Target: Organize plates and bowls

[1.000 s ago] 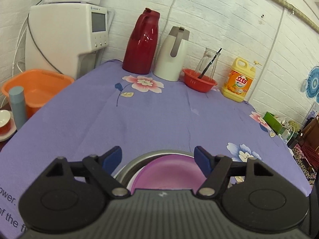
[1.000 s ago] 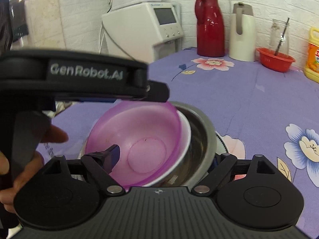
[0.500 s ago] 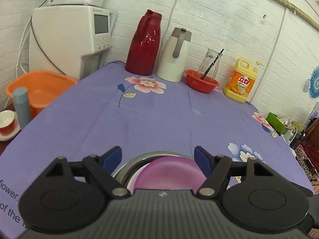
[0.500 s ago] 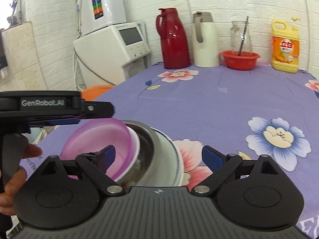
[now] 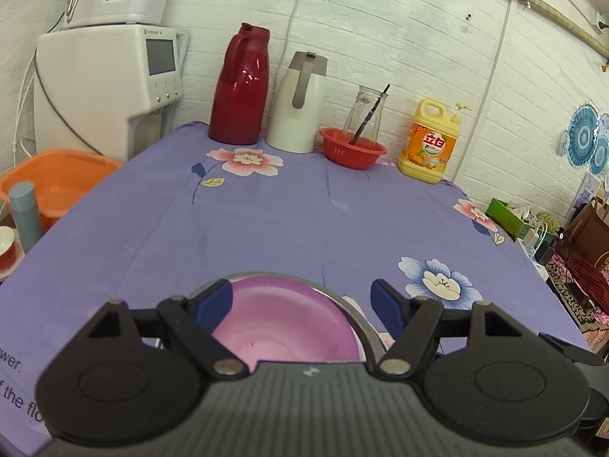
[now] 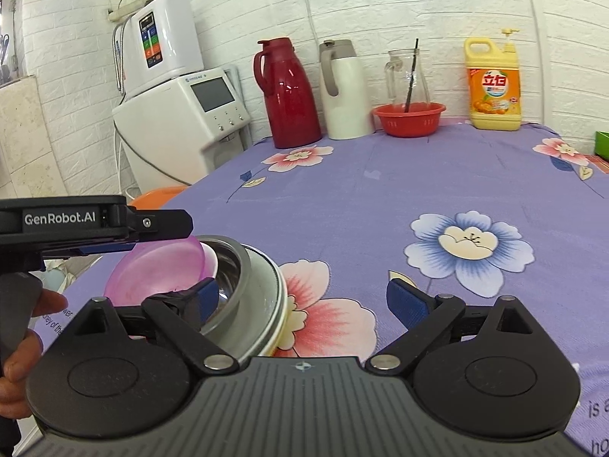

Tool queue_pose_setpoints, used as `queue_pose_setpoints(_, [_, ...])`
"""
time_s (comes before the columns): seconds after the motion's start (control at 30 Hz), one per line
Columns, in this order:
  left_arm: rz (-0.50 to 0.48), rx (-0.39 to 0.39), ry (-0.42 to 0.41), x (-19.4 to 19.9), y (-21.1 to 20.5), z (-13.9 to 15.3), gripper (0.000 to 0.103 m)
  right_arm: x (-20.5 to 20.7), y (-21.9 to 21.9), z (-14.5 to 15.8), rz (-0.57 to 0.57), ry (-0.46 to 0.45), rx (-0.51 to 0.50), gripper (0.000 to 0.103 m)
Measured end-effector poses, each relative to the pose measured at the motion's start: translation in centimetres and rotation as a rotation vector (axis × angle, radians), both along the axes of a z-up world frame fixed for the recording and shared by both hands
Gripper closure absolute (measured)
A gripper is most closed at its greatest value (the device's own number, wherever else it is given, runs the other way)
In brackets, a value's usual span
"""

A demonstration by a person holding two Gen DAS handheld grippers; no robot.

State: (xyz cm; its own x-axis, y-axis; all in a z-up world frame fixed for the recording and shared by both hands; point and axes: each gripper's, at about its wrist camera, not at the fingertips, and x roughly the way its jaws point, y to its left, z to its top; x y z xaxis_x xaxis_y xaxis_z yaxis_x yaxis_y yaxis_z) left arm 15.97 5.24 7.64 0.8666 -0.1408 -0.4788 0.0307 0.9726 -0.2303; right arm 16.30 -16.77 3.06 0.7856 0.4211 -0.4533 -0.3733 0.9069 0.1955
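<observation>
Left hand-held gripper (image 5: pixel 302 302): I read its jaws as standing apart, blue pads spread over the purple bowl (image 5: pixel 285 327), which sits right below and between them. I can't tell whether the pads touch the bowl's rim. The purple bowl is nested in a steel bowl (image 6: pixel 232 278), which sits in a white dish (image 6: pixel 279 304), the whole stack directly under the left hand-held gripper on the bench (image 5: pixel 266 221) with its purple flowered cloth.

Right hand-held gripper (image 6: pixel 304 302): jaws wide apart, nothing between the pads, only the cloth's pink flower print past them. The bowl stack is to its left front, with the left pad overlapping the steel bowl's rim in view; I can't tell if it touches. The left hand-held gripper's black body crosses the stack further left, with a hand (image 6: pixel 23 342) on its grip at the frame edge.

Well ahead of both, along the wall: red thermos (image 5: pixel 239 87), white jug (image 5: pixel 298 103), red basket (image 5: pixel 352 148) in front of a glass pitcher (image 6: pixel 407 76), yellow detergent bottle (image 5: pixel 430 141). Ahead-left, off the bench: white water dispenser (image 5: pixel 110 87), orange basin (image 5: pixel 57 186).
</observation>
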Motion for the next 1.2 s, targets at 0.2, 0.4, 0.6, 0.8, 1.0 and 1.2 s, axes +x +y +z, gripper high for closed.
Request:
queue_pose_setpoints(0.2, [-0.022,0.033,-0.025,-3.1,-1.5,0.0,0.030,-2.5,-0.8,0.0,-0.023,-0.032,-0.005,0.000])
queue_pose_setpoints(0.4, [-0.031,0.072,-0.062,-7.7,-2.7,-0.6,0.030,-6.9,-1.6,-0.6,-0.034,-0.069,-0.002,0.000])
queue_pose_setpoints(0.6, [-0.075,0.043,-0.073,-11.6,-3.4,-1.8,0.030,-10.9,-2.5,-1.5,-0.052,-0.092,0.008,0.000])
queue_pose_setpoints(0.8, [-0.101,0.030,-0.080,-14.6,-3.9,-2.9,0.030,-14.9,-3.4,-1.8,-0.102,-0.162,0.002,0.000])
queue_pose_setpoints(1.0, [-0.074,0.077,-0.073,-16.7,-3.9,-4.0,0.030,-17.2,-3.7,-1.7,-0.118,-0.226,-0.004,0.000])
queue_pose_setpoints(1.2, [-0.053,0.112,-0.064,-16.6,-3.5,-4.8,0.030,-16.8,-2.1,-2.4,-0.128,-0.231,-0.083,0.000])
